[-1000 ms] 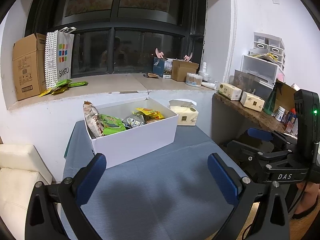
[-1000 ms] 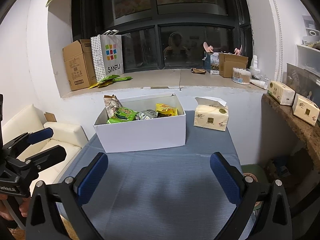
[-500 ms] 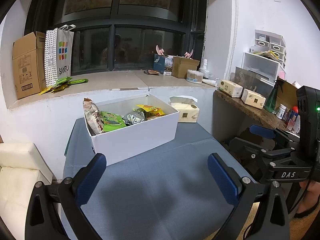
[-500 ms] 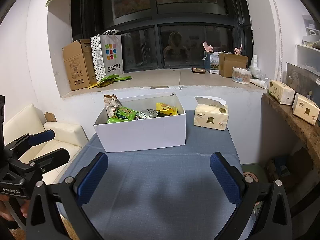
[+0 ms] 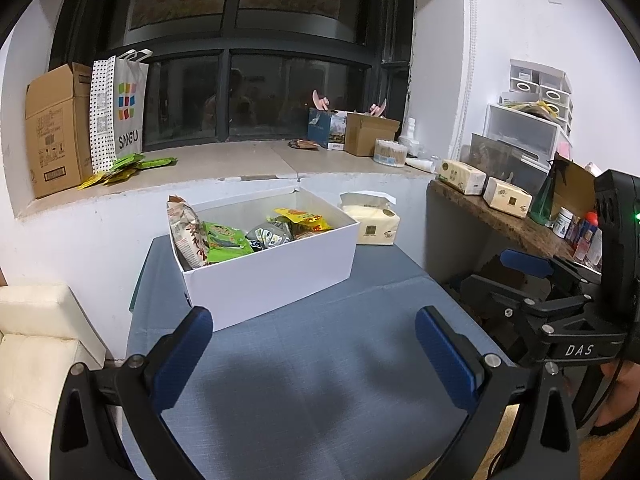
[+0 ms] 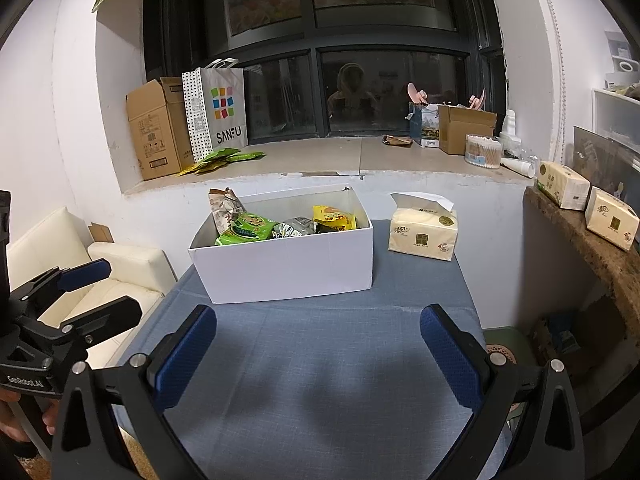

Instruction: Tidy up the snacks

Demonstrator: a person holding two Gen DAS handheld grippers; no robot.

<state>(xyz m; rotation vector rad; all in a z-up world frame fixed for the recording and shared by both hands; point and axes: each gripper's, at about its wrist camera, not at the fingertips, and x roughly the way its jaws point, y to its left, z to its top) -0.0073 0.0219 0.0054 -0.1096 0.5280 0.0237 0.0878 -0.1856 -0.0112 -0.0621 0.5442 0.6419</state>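
A white box (image 5: 276,276) (image 6: 292,268) stands at the far side of the blue-grey table (image 5: 304,384) (image 6: 320,392). It holds several snack packets: a brown one (image 5: 186,236), a green one (image 5: 224,242) (image 6: 248,230), a silver one (image 5: 268,236) and a yellow one (image 5: 302,218) (image 6: 334,218). My left gripper (image 5: 312,356) is open and empty above the near table, short of the box. My right gripper (image 6: 318,354) is open and empty, also short of the box. Each gripper shows at the edge of the other's view, the right one (image 5: 532,280) and the left one (image 6: 84,292).
A tissue pack (image 5: 374,228) (image 6: 424,232) lies right of the box. The window sill holds a cardboard box (image 6: 158,144), a SANFU bag (image 6: 216,114) and green packets (image 6: 220,158). A cream sofa (image 6: 120,272) stands left; a counter with tissue boxes (image 6: 584,204) stands right.
The left gripper has drawn back and risen slightly, so the box sits a bit farther in its view. The right view is nearly unchanged. Both grippers stay open.
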